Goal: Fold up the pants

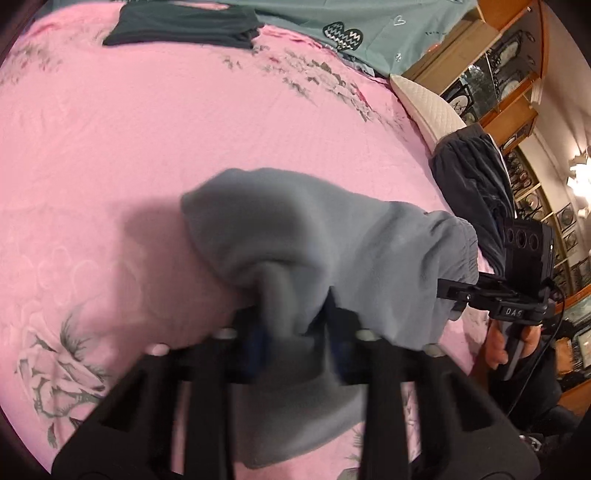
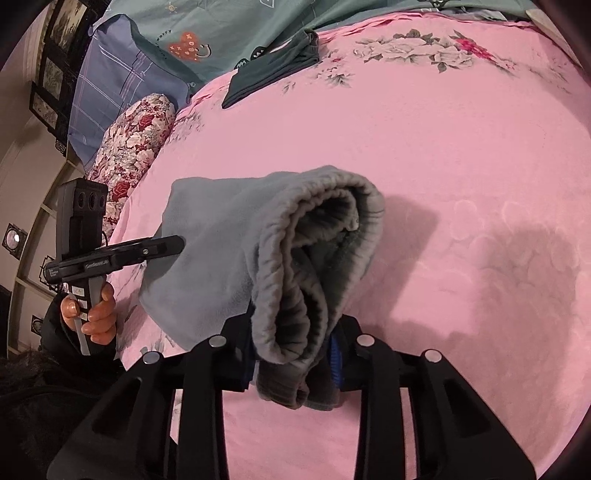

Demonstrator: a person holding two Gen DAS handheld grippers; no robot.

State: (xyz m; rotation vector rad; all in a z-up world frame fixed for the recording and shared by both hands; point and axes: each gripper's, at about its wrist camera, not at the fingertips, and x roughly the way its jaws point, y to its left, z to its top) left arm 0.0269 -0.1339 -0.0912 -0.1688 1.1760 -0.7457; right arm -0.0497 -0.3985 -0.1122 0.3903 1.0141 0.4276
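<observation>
Grey fleece pants point(image 1: 314, 240) hang folded between my two grippers, lifted above the pink bedspread point(image 1: 129, 147). My left gripper point(image 1: 295, 332) is shut on a bunched fold of the grey fabric, which drapes down over its fingers. My right gripper point(image 2: 295, 350) is shut on the ribbed elastic waistband point(image 2: 295, 266), doubled over itself. The right gripper also shows in the left wrist view point(image 1: 454, 290) at the pants' right edge. The left gripper shows in the right wrist view point(image 2: 173, 245) at the pants' left edge.
A folded dark green garment point(image 1: 184, 26) lies at the far side of the bed point(image 2: 269, 70). Dark navy pants point(image 1: 472, 181) hang off the right edge beside a white quilted pillow point(image 1: 424, 107). A floral bolster point(image 2: 133, 140) and teal bedding point(image 2: 221, 29) sit at the far left.
</observation>
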